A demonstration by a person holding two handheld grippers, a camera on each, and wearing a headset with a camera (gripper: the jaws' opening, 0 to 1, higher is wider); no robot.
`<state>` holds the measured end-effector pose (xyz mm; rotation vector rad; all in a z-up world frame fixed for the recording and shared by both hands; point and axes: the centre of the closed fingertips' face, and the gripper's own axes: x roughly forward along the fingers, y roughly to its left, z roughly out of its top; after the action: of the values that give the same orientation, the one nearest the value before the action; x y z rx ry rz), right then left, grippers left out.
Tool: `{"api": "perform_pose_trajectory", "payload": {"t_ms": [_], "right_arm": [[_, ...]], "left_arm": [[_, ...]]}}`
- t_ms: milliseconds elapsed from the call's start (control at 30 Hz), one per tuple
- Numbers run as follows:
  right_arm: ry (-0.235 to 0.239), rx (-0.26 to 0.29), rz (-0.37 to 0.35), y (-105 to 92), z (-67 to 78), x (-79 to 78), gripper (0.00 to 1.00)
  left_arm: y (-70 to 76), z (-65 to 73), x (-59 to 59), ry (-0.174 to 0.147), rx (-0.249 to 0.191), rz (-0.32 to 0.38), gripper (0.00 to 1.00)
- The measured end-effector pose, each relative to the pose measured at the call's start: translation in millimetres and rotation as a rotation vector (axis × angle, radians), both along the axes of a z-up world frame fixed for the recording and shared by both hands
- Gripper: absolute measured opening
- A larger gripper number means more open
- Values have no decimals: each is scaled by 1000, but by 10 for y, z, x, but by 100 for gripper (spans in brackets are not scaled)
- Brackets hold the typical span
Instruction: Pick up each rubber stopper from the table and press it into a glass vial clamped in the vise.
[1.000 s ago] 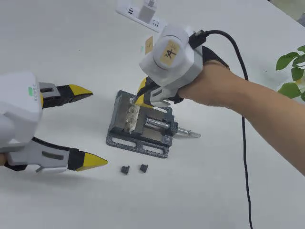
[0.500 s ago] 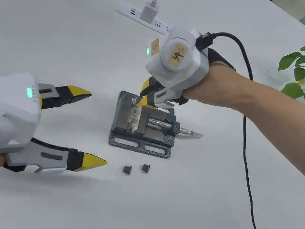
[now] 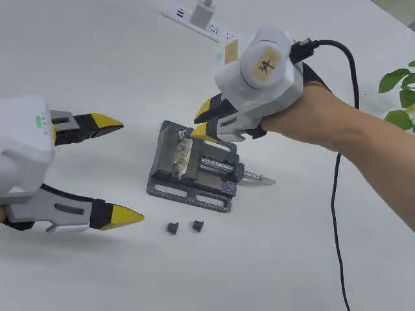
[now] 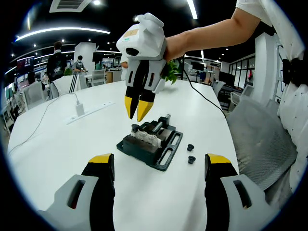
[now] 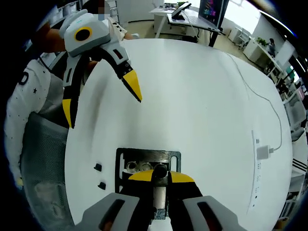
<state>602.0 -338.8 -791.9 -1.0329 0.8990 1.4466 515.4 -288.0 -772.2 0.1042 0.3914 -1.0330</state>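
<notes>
A white desk (image 3: 292, 259) is seen from above. Near its middle sits a dark grey vise (image 3: 192, 192), and a short row of glass vials (image 3: 182, 155) stands clamped upright in it. In the right gripper view, the vial at one end of the row has a dark seated stopper (image 5: 160, 171) in its mouth. The two vials beside it show open mouths.

Two small black rubber stoppers lie side by side on the desk, just beside the vise on the side toward the person's edge. These are the first loose stopper (image 3: 172, 227) and the second loose stopper (image 3: 197, 225). They are apart from each other and touch nothing else.

The right claw (image 3: 201, 122), held in a person's hand, hovers just above the vials with its yellow tips pointing down at them. The tips are a narrow gap apart and hold nothing.

The left claw (image 3: 117, 168) is toward the left edge of the desk, well apart from the vise, and points at it. Its two yellow-tipped halves are spread wide, with nothing between them.

A white power strip (image 3: 194, 16) with a plug in it lies near the far edge. A black cable (image 3: 337, 194) runs from the right claw toward the near edge. Green plant leaves (image 3: 397, 84) show at the right edge.
</notes>
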Motion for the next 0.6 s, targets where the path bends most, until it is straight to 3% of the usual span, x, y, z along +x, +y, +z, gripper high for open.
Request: {"api": "perform_pose_trajectory", "payload": {"t_ms": [167,600], "right_arm": [[0,4,-2,-26,-11,3,1],[10,1,14,6,-98,0,0]], "left_arm": [[-6,-7,0,1,1,-2,75],[3,-23,-11,5,3,-2,75]]}}
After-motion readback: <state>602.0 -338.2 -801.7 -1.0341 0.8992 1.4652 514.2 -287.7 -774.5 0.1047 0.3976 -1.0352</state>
